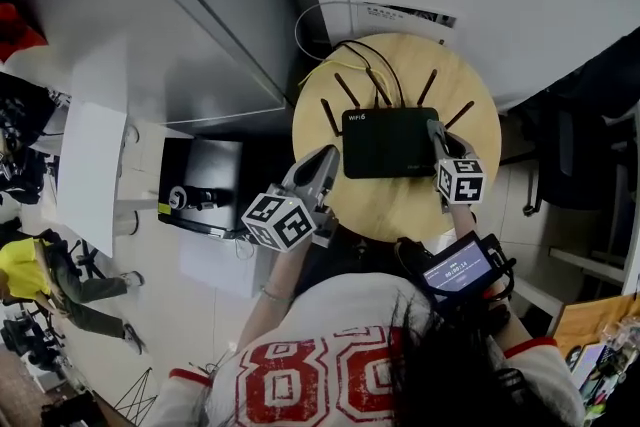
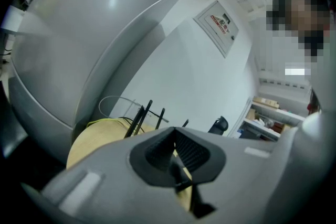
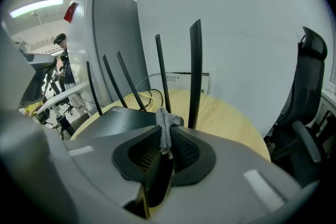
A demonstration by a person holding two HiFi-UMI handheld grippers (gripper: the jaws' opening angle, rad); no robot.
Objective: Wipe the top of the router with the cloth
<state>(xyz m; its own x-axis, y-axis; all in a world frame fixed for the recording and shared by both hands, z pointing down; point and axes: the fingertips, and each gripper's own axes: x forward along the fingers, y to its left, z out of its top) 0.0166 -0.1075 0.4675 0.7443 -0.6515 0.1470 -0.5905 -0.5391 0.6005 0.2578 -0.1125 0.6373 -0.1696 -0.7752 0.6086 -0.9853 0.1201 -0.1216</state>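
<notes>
A black router (image 1: 390, 142) with several upright antennas lies on a round wooden table (image 1: 400, 215). My right gripper (image 1: 436, 128) is at the router's right edge, shut on a small grey cloth (image 3: 167, 124). In the right gripper view the cloth sticks up from the jaw tips, just over the router's (image 3: 118, 118) near corner. My left gripper (image 1: 330, 155) sits at the router's left edge, shut with nothing in it. From the left gripper view (image 2: 174, 131) only the antennas (image 2: 140, 118) show; the router's body is hidden behind the jaws.
A tall grey cabinet (image 1: 200, 35) stands left of the table, with cables (image 1: 320, 65) looped behind the router against a white wall. A black office chair (image 3: 310, 113) is on the right. A black box (image 1: 205, 185) sits on the floor at the left.
</notes>
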